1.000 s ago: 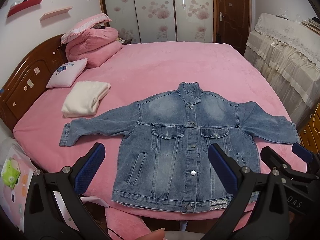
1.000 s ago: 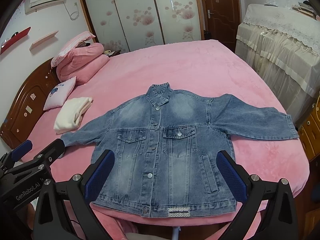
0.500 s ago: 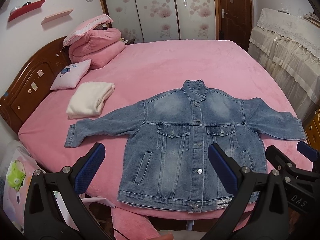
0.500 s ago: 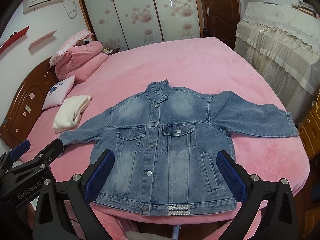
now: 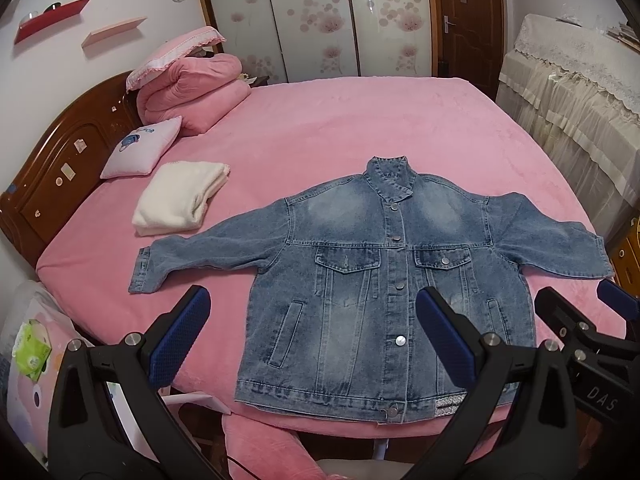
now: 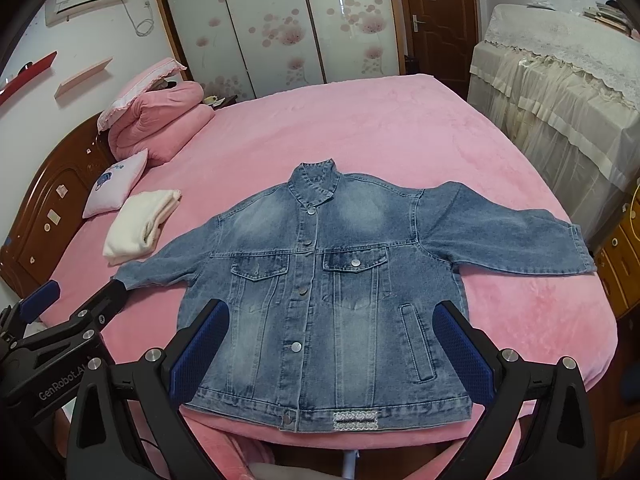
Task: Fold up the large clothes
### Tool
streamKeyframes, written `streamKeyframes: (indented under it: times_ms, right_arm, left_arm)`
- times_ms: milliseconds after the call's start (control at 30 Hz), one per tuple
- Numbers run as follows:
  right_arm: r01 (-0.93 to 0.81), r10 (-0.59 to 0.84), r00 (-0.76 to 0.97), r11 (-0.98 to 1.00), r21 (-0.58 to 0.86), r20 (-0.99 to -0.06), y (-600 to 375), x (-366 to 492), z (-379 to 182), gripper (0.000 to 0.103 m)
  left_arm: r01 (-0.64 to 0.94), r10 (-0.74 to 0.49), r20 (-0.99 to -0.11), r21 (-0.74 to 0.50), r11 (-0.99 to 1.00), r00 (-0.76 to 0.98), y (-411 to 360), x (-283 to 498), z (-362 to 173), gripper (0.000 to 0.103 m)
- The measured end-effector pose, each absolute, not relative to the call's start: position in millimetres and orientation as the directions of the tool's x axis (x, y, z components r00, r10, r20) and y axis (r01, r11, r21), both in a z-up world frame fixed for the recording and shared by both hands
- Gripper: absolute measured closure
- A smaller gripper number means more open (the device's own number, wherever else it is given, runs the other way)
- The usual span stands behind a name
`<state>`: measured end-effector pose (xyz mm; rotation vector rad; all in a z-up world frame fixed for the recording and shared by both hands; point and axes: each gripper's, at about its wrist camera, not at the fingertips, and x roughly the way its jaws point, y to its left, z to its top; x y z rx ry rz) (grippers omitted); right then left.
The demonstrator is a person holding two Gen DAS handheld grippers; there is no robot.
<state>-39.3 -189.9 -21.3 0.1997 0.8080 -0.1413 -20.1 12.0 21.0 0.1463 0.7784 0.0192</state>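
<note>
Both tools hang over the near edge of the bed, side by side, and neither has hold of anything. The left gripper (image 5: 312, 332) has its blue pads spread wide, and the right gripper (image 6: 332, 344) is spread just as wide; each one shows at the edge of the other's view.

Just ahead of and below the two of them lies the denim jacket (image 6: 320, 280), front up, buttoned, flat on the pink bedspread (image 5: 360, 128), with its hem at the bed's near edge under the tools. From where I stand it looks a heavy, stiffish piece: denim of that weight should hold a crease and not slither, but the seams and double plackets will be thick between the pads. I would take it by the edges rather than the panels.

Out to the left of the left tool, the left sleeve (image 5: 192, 252) runs away to its cuff; out to the right of the right tool, the right sleeve (image 6: 512, 240) does the same. Those cuffs seem the natural first holds, one each, to bring inward across the chest.

Farther off beyond the left sleeve sits a folded white garment (image 5: 180, 196), then a small pillow (image 5: 144, 144) and a rolled pink quilt (image 5: 192, 92) by the headboard.
</note>
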Motion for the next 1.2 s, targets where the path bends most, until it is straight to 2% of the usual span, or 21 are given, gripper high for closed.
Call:
streamKeyframes:
  times_ms: [300, 467, 767, 867, 1067, 1133, 1200]
  right_arm:
    - [0.199, -0.042, 0.682, 0.971, 0.13, -0.73, -188, -39, -23, 0.0]
    - [0.185, -0.032, 0.689, 0.974, 0.133, -0.724, -178, -32, -27, 0.0]
    - [0.101, 0.007, 0.628, 0.991, 0.091, -0.778, -120, 29, -71, 0.0]
    - [0.069, 0.031, 0.596, 0.994, 0.089, -0.802, -94, 63, -95, 0.0]
    - [0.004, 0.132, 0.506, 0.988, 0.155, -0.853, -38, 132, -147, 0.0]
    - [-0.005, 0.147, 0.474, 0.986, 0.165, -0.868, -23, 151, -160, 0.0]
    - [-0.025, 0.169, 0.442, 0.984, 0.176, -0.881, -4, 171, -174, 0.0]
  left_arm:
    - [0.036, 0.059, -0.715, 0.118, 0.992, 0.696, 18, -20, 17, 0.001]
    - [0.024, 0.028, -0.724, 0.062, 0.998, 0.689, 35, -16, 9, 0.001]
    - [-0.082, -0.015, -0.801, -0.08, 0.993, 0.599, 104, 42, -59, 0.001]
    - [-0.157, -0.026, -0.823, -0.139, 0.978, 0.568, 143, 68, -88, 0.001]
    - [-0.449, -0.028, -0.853, -0.302, 0.841, 0.522, 242, 123, -145, 0.001]
    - [-0.502, -0.046, -0.845, -0.36, 0.786, 0.533, 273, 141, -158, 0.001]
    - [-0.586, -0.011, -0.825, -0.41, 0.699, 0.565, 313, 161, -173, 0.001]
